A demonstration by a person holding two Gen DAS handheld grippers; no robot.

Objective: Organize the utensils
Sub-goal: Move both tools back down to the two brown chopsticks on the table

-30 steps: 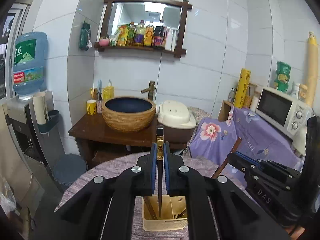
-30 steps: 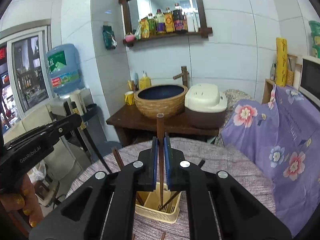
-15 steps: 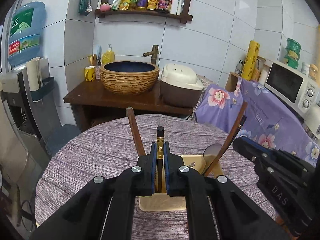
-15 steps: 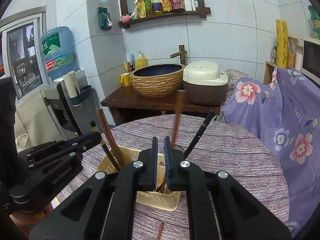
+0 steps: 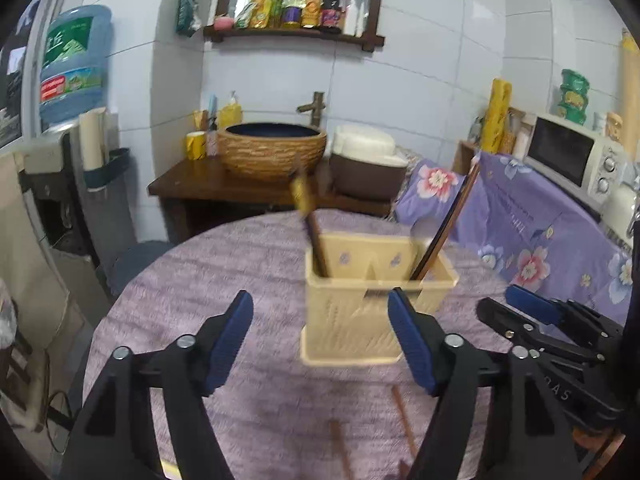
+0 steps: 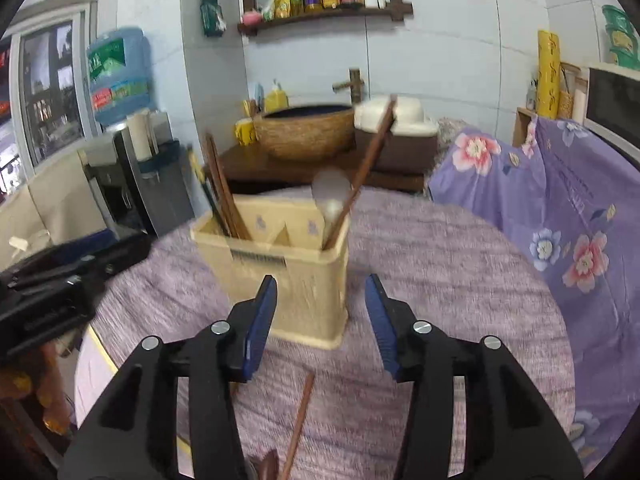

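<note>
A round surface (image 5: 208,280) under purple cloth fills the lower frame, a cream utensil holder (image 5: 372,300) at its centre with chopsticks (image 6: 224,196) leaning in its left compartment and a spoon (image 6: 332,196) in its right. The left gripper (image 5: 320,332) and right gripper (image 6: 320,312) have just been opening, nothing between their jaws. A loose chopstick (image 6: 300,420) lies on the cloth below

Both grippers' jaws just opened, empty; chopsticks (image 5: 305,204) now in holder (image 5: 360,300).
</note>
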